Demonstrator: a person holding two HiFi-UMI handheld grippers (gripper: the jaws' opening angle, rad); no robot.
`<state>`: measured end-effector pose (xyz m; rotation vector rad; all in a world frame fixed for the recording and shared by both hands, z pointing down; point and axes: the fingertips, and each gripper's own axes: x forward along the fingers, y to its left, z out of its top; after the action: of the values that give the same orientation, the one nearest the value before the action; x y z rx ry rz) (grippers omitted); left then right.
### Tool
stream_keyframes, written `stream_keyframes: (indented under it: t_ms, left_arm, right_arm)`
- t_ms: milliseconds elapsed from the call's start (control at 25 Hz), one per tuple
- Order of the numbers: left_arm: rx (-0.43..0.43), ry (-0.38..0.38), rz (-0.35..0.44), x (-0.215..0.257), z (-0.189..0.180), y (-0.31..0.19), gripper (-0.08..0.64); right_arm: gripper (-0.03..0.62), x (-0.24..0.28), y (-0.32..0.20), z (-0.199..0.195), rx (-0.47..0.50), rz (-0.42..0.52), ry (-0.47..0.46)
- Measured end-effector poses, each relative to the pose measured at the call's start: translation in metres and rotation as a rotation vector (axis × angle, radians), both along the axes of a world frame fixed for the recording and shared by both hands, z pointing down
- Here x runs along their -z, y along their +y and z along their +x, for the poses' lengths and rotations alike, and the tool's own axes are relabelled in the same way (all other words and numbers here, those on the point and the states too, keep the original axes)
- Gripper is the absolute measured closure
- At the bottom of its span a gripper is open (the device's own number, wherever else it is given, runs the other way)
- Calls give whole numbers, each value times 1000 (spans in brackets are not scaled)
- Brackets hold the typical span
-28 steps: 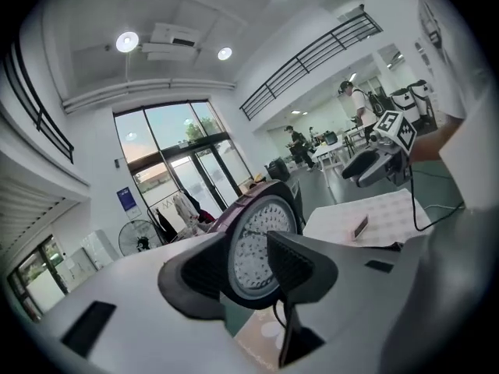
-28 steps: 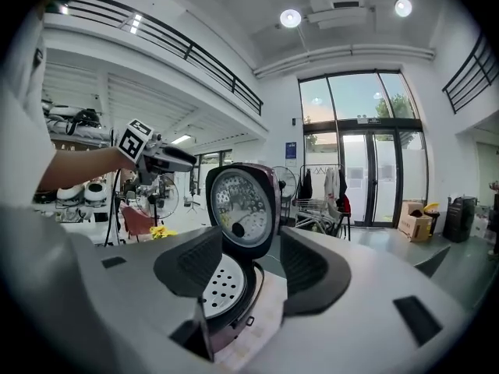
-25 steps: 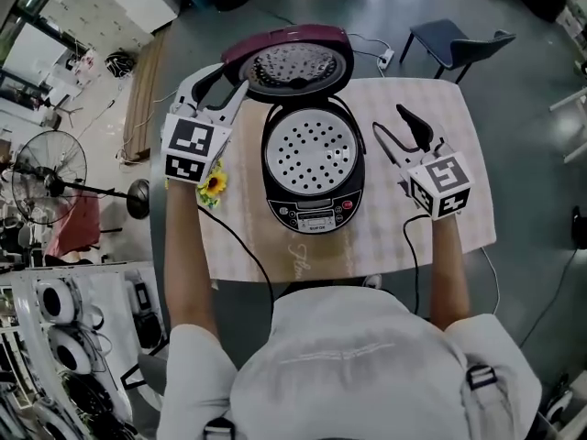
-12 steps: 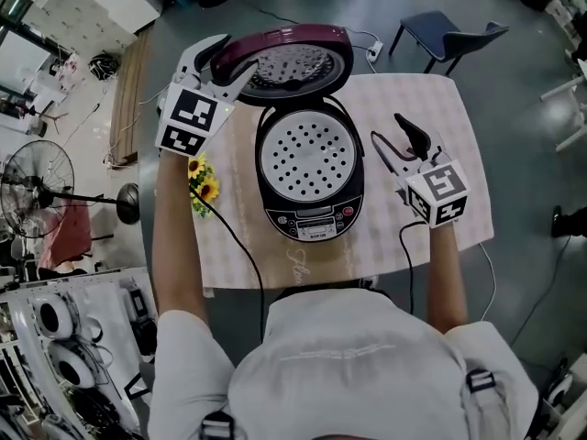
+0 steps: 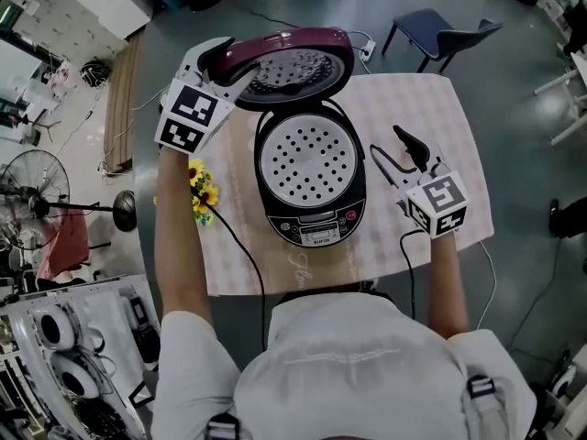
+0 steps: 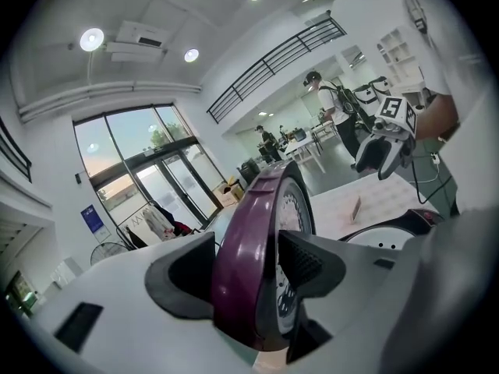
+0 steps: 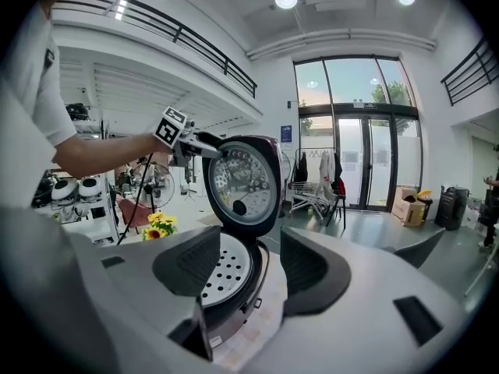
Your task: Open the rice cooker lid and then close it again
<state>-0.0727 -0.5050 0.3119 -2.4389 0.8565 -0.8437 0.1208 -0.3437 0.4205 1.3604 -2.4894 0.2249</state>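
Operator wears white short-sleeve shirt point(image 5: 348, 365). Left gripper point(image 5: 227, 67), right gripper point(image 5: 390, 143): white shells, black pads point(image 7: 187, 267), black-white marker cubes point(image 5: 188, 117), black cables point(image 5: 404, 264).

Rice cooker point(image 5: 310, 168) open, left gripper point(image 5: 225, 70) straddling raised lid point(image 5: 295, 66)

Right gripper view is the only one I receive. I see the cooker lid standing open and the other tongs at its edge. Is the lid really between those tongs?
Observer: Yes. In the left gripper view the lid has its purple rim between the left tongs, which have just been opening. The pads do not look pressed on it.
Operator: Could anything inside block the closing?
Observer: It seems not. The head view shows the whole holed tray in the cooker, and nothing lies on it.
Operator: And which side is its front?
Observer: In the head view the button panel faces the person.
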Motion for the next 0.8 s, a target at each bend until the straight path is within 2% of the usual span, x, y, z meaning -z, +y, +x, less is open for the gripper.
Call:
stream_keyframes:
  t_ms: [480,680,800]
  left_arm:
    - [13,-21,29,-7,0,40,319]
    - [47,-127,48,-17,-3,57,327]
    - [59,-153,45,-24,-2,68,342]
  right_arm:
    - [340,9,5,-8,45,22,3]
    - [339,15,12,-9,64,26,-2]
    - [339,18,18,-11,79,31,-1]
